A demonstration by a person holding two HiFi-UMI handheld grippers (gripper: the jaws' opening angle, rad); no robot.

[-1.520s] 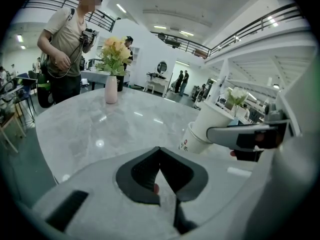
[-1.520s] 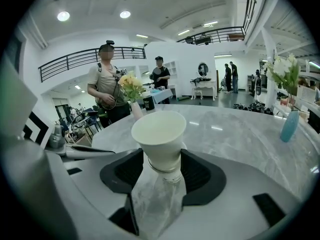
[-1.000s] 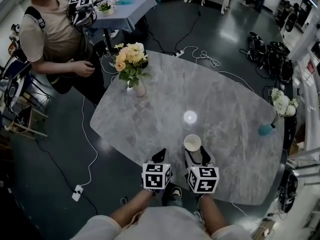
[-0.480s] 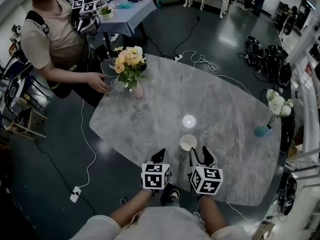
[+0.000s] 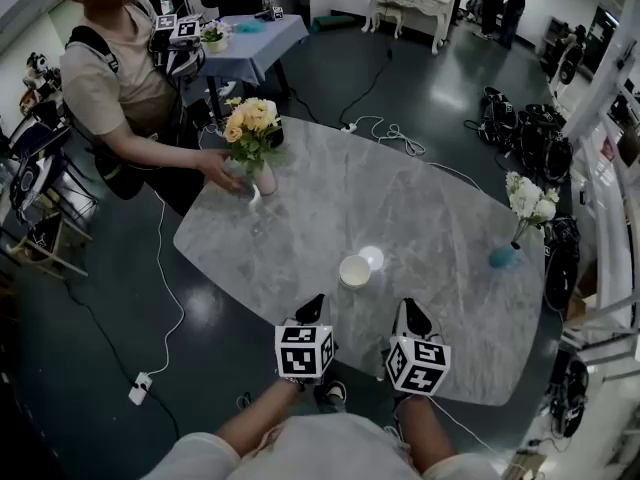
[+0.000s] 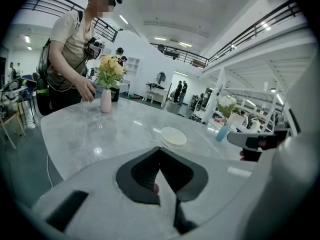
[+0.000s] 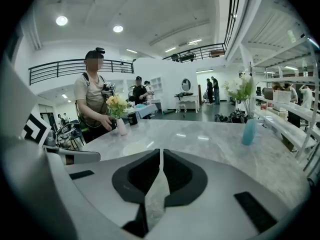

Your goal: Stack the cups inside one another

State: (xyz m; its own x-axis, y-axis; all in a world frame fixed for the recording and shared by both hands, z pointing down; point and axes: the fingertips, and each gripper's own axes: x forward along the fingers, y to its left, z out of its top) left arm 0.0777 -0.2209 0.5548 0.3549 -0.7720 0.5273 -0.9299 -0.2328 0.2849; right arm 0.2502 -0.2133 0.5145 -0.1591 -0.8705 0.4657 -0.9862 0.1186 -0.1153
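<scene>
The cups point(image 5: 354, 270) are seen nested on the tabletop point(image 5: 430, 208), at 1 o'clock from the left claw point(image 5: 312, 306), which is closed and empty; the right claw point(image 5: 413, 314) has just been closed on nothing

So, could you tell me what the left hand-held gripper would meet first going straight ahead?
Probably the cup, just ahead and slightly right; depth is unclear, so perhaps the table first.

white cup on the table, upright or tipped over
Upright: the white cup stands on the table with its round open mouth facing up.
</scene>
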